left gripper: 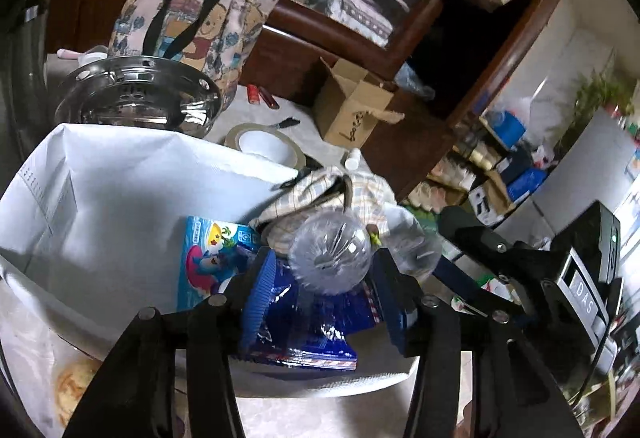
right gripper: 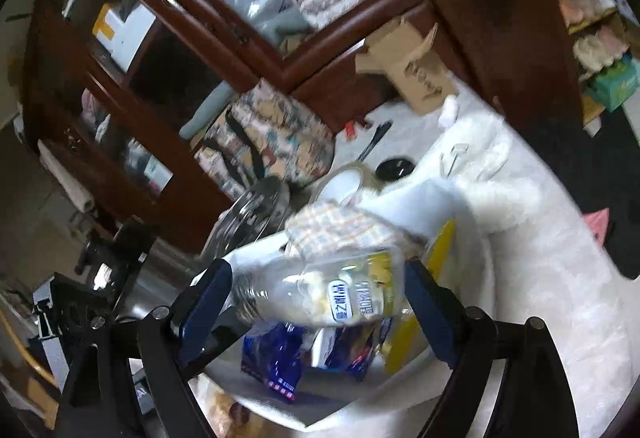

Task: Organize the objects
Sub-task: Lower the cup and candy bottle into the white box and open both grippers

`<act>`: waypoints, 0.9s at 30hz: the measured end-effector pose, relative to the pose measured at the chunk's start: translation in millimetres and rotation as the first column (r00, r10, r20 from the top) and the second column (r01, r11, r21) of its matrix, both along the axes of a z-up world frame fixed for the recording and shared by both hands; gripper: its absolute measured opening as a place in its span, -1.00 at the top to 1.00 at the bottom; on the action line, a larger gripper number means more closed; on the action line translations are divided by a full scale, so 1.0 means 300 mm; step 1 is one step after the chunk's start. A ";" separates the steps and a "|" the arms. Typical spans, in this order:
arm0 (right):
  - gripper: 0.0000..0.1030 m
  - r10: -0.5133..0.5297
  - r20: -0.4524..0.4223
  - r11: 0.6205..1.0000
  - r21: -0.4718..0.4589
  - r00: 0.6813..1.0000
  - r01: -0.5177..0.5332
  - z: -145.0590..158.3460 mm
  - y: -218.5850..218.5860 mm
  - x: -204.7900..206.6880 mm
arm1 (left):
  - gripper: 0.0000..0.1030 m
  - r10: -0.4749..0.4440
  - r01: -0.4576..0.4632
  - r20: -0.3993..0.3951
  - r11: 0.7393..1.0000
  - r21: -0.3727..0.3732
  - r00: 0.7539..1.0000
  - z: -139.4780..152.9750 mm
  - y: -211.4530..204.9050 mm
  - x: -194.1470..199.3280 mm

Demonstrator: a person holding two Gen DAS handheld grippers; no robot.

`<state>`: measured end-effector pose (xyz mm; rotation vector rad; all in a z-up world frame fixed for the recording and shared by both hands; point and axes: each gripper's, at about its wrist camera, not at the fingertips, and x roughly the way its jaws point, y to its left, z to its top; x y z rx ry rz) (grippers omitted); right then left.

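A clear plastic bottle (left gripper: 330, 258) with a yellow and white label (right gripper: 352, 298) lies on its side above an open white bag (left gripper: 120, 190). In the left wrist view its ribbed base faces the camera between my left gripper's (left gripper: 320, 286) blue pads, which stand apart on either side of it. In the right wrist view the bottle lies between my right gripper's (right gripper: 316, 298) open jaws; whether the pads touch it is unclear through the blur. Inside the bag lie a blue foil packet (left gripper: 304, 326), a blue picture box (left gripper: 212, 258) and a checked cloth (left gripper: 320, 194).
A steel bowl (left gripper: 136, 98), a roll of tape (left gripper: 264, 146), a cartoon-print tote bag (left gripper: 192, 26), a small cardboard box (left gripper: 352, 106) and a small white bottle (left gripper: 352, 158) stand on the pale table (right gripper: 540, 238). A dark wooden cabinet (right gripper: 160, 78) rises behind.
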<state>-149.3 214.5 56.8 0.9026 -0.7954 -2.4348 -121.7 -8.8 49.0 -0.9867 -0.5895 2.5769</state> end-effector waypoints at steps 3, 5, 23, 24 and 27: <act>-0.72 -0.005 -0.030 1.000 -0.004 1.000 0.005 0.018 0.010 0.017 | 0.04 0.006 -0.006 -0.030 1.000 0.001 1.000 0.016 0.001 0.029; -0.72 -0.014 -0.038 1.000 -0.009 0.999 0.013 0.023 0.020 0.030 | 0.04 0.014 -0.016 -0.059 0.999 -0.030 0.998 0.031 0.010 0.059; -0.72 0.067 -0.088 0.992 0.113 0.994 -0.057 0.059 -0.040 0.148 | -0.51 0.151 -0.239 -0.263 0.908 -0.345 0.953 0.055 0.055 0.261; -0.72 0.072 -0.085 0.992 0.114 0.994 -0.062 0.056 -0.045 0.147 | -0.51 0.137 -0.228 -0.267 0.909 -0.349 0.954 0.054 0.057 0.274; -0.72 0.079 -0.074 0.990 0.122 0.994 -0.070 0.049 -0.054 0.148 | -0.51 0.106 -0.204 -0.273 0.911 -0.359 0.956 0.052 0.059 0.307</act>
